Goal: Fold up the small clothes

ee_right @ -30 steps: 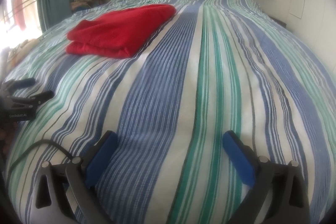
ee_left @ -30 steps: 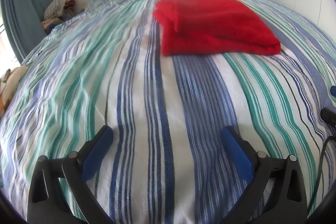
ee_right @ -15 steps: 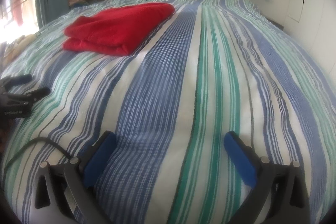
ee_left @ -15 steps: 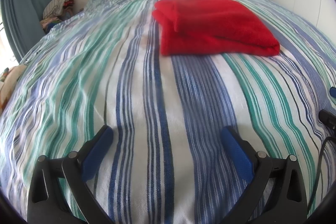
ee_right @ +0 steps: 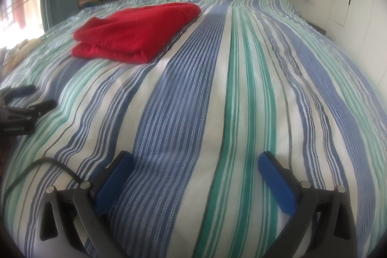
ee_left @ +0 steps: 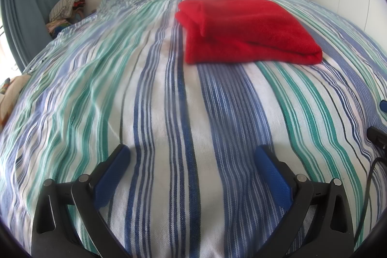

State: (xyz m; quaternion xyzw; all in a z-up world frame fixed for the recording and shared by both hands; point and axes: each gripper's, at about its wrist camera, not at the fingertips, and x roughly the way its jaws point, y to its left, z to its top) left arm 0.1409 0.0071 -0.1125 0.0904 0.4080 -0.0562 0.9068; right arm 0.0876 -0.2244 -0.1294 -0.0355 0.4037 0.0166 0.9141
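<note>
Left gripper: jaws spread wide, blue pads facing inward, nothing between them; black finger arms at bottom of its own view, held low and level. Right gripper: jaws equally wide apart, blue pads bare, nothing gripped; left gripper's black body visible at its far left edge

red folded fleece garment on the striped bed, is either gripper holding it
No, the red folded fleece garment lies alone on the striped bedspread, well ahead of the open left gripper and the open right gripper.
</note>
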